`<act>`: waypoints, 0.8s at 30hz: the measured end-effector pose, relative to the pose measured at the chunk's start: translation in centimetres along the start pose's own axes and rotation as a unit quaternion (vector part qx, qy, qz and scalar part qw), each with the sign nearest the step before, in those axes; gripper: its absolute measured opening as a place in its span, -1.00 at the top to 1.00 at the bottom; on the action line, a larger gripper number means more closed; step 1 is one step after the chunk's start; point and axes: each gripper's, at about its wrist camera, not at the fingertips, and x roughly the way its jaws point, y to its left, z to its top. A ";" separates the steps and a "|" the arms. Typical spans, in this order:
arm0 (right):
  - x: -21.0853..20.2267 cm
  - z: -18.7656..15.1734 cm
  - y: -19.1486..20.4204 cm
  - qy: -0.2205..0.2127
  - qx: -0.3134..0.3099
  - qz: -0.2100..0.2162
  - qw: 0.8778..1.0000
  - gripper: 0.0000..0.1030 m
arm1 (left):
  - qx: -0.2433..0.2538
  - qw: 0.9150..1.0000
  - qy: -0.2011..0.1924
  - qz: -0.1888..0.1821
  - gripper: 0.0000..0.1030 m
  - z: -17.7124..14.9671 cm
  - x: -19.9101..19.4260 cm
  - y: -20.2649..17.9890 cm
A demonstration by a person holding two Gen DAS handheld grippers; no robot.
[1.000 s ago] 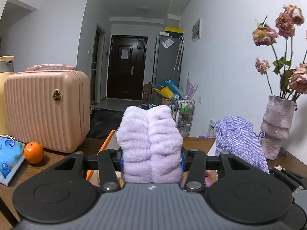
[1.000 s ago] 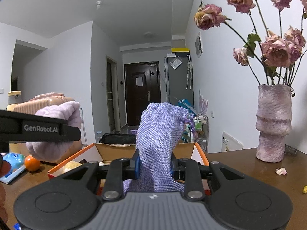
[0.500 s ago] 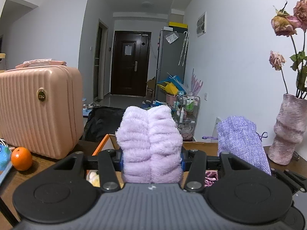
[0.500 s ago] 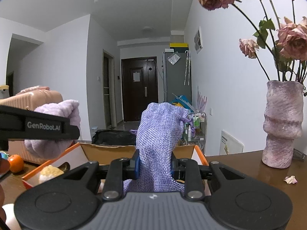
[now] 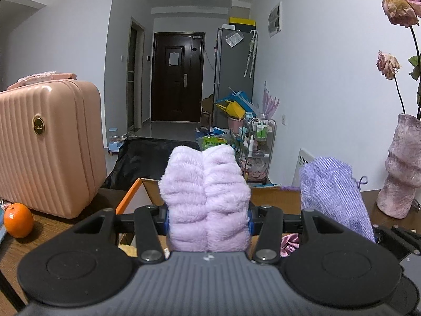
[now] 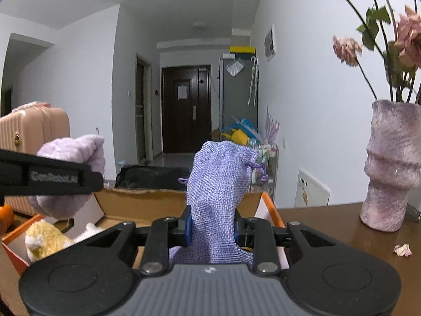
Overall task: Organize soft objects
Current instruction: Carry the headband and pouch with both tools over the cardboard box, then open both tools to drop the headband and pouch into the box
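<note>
Left wrist view: your left hand-held gripper (image 5: 208, 220) is clamped on the fluffy lilac cloth (image 5: 206, 197), held above the near edge of the box (image 5: 136, 192); it is not yet dropped in.

Right wrist view: your right hand-held gripper (image 6: 211, 225) pinches the purple pouch (image 6: 218, 184) over the same box (image 6: 142, 205), where a yellow plush (image 6: 46, 239) already lies. Both items remain to be released.

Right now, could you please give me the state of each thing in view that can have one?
left gripper: shut on the fluffy lilac cloth, held above the box
right gripper: shut on the purple drawstring pouch
cardboard box: open, a yellow plush toy lying inside
pink suitcase: closed, standing upright
vase: upright, holding dried roses
dark door: closed
</note>
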 end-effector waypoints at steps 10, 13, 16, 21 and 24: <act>0.3 -0.5 -0.4 0.017 -0.003 -0.004 1.000 0.04 | -0.006 1.000 0.002 0.012 -0.43 0.2 0.3 0.2; 0.1 -0.7 -0.4 0.014 -0.001 -0.005 1.000 -0.57 | -0.008 1.000 -0.005 0.017 -0.76 0.2 0.0 0.2; -0.2 -0.8 -0.5 0.005 0.000 -0.011 1.000 -0.90 | -0.010 1.000 -0.013 0.024 -0.99 0.1 -0.2 0.4; -0.3 -1.1 -0.4 0.004 0.001 -0.020 1.000 -0.99 | -0.016 1.000 -0.007 0.025 -1.00 0.0 0.0 0.6; -0.2 -1.1 -0.5 0.005 0.003 -0.021 1.000 -1.00 | -0.019 0.999 -0.001 0.026 -1.00 0.0 0.3 0.8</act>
